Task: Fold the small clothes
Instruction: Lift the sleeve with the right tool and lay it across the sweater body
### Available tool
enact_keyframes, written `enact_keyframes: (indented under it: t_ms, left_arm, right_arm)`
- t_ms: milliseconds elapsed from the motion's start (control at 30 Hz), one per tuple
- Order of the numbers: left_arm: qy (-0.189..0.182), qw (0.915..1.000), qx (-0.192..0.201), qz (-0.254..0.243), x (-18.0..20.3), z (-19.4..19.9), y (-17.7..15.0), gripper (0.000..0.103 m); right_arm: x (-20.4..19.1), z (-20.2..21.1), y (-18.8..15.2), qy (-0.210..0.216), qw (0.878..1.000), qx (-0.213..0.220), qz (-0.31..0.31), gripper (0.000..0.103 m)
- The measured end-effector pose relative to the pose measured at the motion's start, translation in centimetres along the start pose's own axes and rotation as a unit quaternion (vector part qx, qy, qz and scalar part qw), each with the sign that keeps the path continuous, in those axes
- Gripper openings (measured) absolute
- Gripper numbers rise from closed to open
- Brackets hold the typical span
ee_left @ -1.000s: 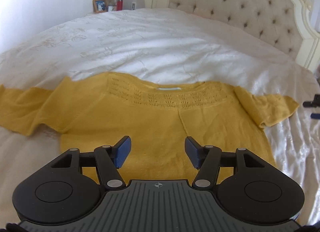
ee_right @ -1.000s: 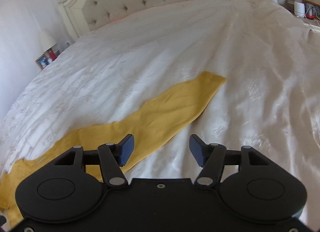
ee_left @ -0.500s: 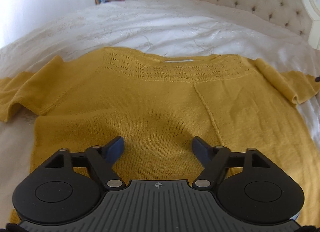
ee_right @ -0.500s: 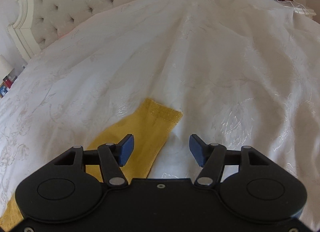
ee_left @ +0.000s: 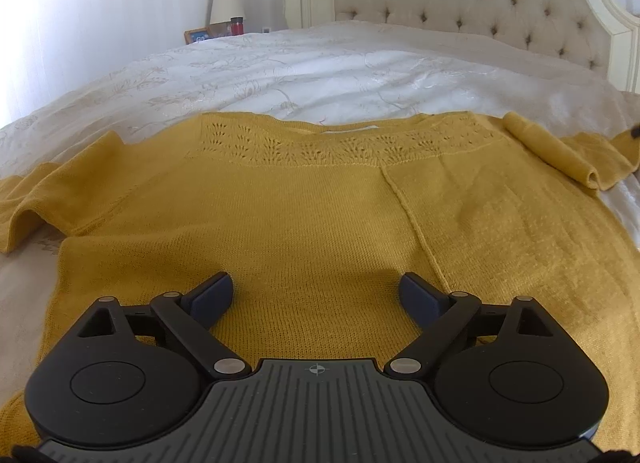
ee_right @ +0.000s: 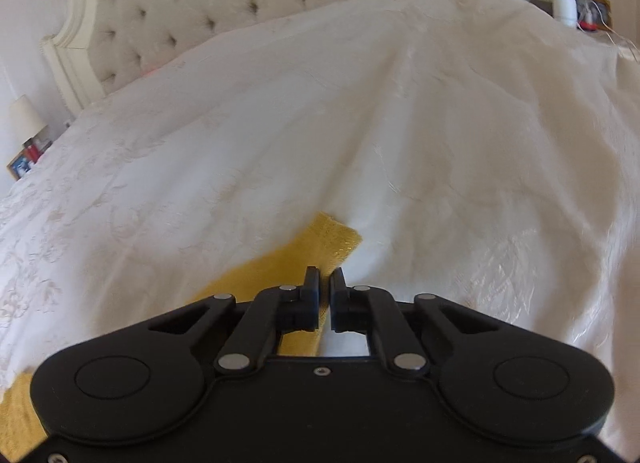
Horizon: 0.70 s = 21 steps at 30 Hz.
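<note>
Yellow knit sweater [ee_left: 320, 215] flat on bed [ee_left: 320, 71] | soft, limp, stretchy, take at hem or cuff | left gripper [ee_left: 316, 295] wide, empty | right gripper [ee_right: 324, 283] nearly closed at sleeve [ee_right: 296, 259] edge, hold unclear.

Matt mustard knit sweater [ee_left: 320, 207], openwork at the yoke, on a faintly glossy white embroidered bedspread [ee_left: 320, 63].
</note>
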State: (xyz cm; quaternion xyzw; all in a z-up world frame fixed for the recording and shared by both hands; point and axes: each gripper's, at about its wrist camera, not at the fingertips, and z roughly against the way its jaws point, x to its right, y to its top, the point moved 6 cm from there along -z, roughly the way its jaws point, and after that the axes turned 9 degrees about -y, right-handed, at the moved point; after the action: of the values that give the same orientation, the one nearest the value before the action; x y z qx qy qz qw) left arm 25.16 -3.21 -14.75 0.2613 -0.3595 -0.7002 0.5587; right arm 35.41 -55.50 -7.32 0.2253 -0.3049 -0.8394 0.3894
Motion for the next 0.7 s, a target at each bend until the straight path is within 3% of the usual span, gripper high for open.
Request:
enact_keyframes:
  t_ms: [200,367,467,600,700]
  left_arm:
    - [-0.005,1.0,0.0,0.006,0.0,0.0,-0.3,0.092]
    - [-0.008,0.9999,0.003,0.011,0.0,0.0,-0.4,0.092]
    - [-0.012,0.9998,0.005,0.014,-0.2,0.0,-0.4,0.092]
    - [-0.017,0.9997,0.008,0.019,-0.3,0.0,-0.4,0.092]
    - [-0.023,0.9994,0.01,0.025,-0.4,0.0,-0.3,0.092]
  right_arm:
    - [-7.0,7.7,3.0,0.097,0.994,0.042,0.037,0.01]
    - [-16.1,15.6,2.6,0.208,0.974,0.051,0.072,0.009]
    - [-22.2,19.4,-0.2,0.276,0.955,0.035,0.1,0.01]
    - [-29.8,22.0,-6.4,0.343,0.927,-0.008,0.151,0.01]
    - [-33.8,22.3,-11.8,0.391,0.902,-0.053,0.174,0.019]
